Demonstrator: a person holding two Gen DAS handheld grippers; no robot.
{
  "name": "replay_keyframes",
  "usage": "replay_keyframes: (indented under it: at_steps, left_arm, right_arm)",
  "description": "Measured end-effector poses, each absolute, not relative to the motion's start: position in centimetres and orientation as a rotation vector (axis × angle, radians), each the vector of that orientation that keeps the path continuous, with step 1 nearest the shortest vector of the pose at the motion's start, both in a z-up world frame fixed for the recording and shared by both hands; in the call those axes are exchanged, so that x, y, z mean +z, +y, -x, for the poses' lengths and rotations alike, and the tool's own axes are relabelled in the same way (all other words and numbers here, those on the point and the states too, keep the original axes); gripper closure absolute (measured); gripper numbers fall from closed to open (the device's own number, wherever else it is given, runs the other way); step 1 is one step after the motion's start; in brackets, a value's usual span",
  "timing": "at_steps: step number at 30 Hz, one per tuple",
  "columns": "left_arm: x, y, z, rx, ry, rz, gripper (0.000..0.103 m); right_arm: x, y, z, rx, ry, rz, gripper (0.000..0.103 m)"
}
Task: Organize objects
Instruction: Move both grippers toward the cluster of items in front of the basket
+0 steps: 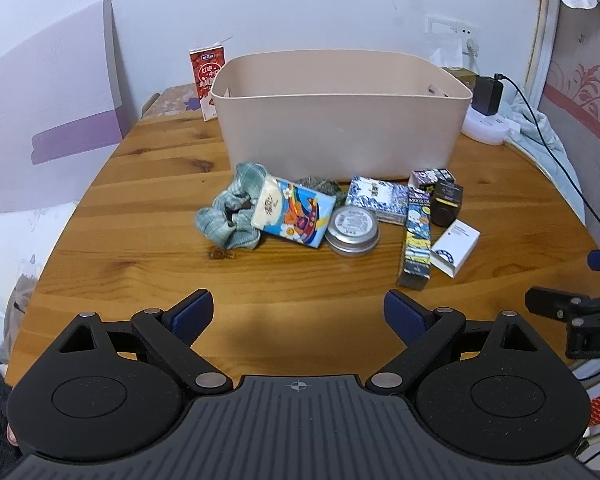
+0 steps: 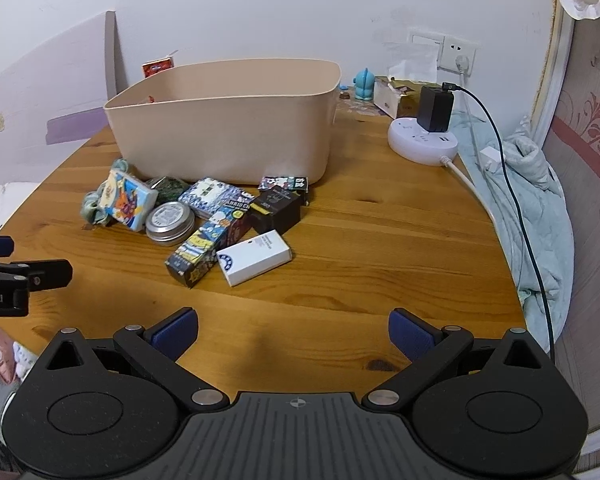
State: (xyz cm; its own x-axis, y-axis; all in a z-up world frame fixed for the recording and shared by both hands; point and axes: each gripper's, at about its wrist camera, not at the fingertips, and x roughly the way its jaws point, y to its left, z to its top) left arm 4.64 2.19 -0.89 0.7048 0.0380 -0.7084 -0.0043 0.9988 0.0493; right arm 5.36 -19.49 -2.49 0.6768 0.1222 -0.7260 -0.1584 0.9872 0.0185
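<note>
both claws (image 1: pixel 299 314) (image 2: pixel 294 330) agape over bare table (image 2: pixel 380 240) near edge

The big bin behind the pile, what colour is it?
The bin is plain pale beige-pink; the left wrist view shows it best.

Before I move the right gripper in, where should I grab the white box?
Take the white box across its two long sides, near the middle, coming down from above. It lies flat on the table, and its right side and near end are clear. Its left end sits close against the long patterned box, so avoid that end. The right gripper is open, likely wide enough for the short width.
</note>
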Motion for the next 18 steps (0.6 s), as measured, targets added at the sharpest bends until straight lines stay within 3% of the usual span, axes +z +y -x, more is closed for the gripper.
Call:
replay_keyframes:
  at_steps: [18]
  left_arm:
    - [-2.5, 3.4, -10.9, 0.032, 0.721, -0.09, 0.009]
  right_arm:
    - [-5.9, -18.7, -11.0, 0.186, 0.855, 0.089, 0.0]
